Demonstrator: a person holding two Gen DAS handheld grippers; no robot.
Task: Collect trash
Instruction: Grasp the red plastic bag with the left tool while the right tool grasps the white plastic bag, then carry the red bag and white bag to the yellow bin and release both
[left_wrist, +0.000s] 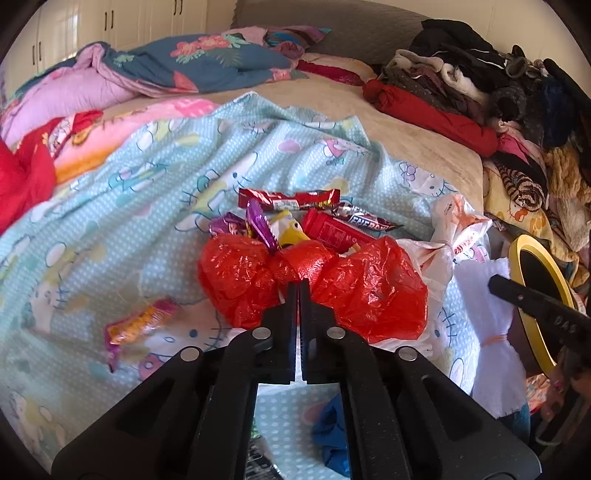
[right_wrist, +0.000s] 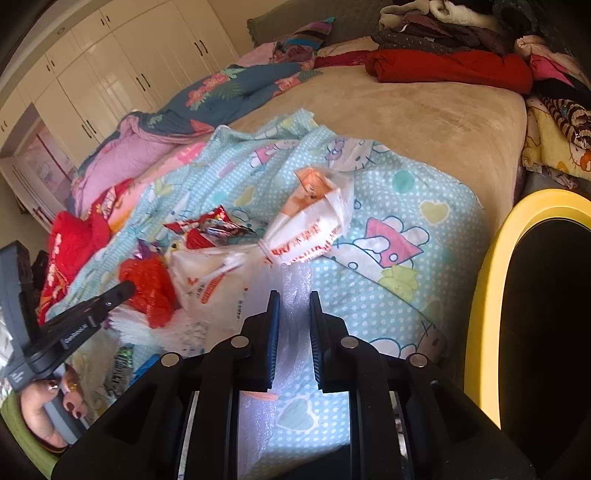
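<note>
Red plastic bag (left_wrist: 314, 284), knotted and lying crosswise on the bed (left_wrist: 406, 125), is pinched in the left gripper (left_wrist: 299, 286)'s clenched jaws, while the right gripper (right_wrist: 293, 299)'s jaws grasp a lengthwise bubble-wrap strip (right_wrist: 291, 321).

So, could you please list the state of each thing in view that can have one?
left gripper: shut on the red bag
red bag: crumpled, pinched at its middle
right gripper: closed on the bubble wrap
bubble wrap: bunched between the pads
white bag: tied, lying on the bed
wardrobe: doors shut
bin: open
</note>
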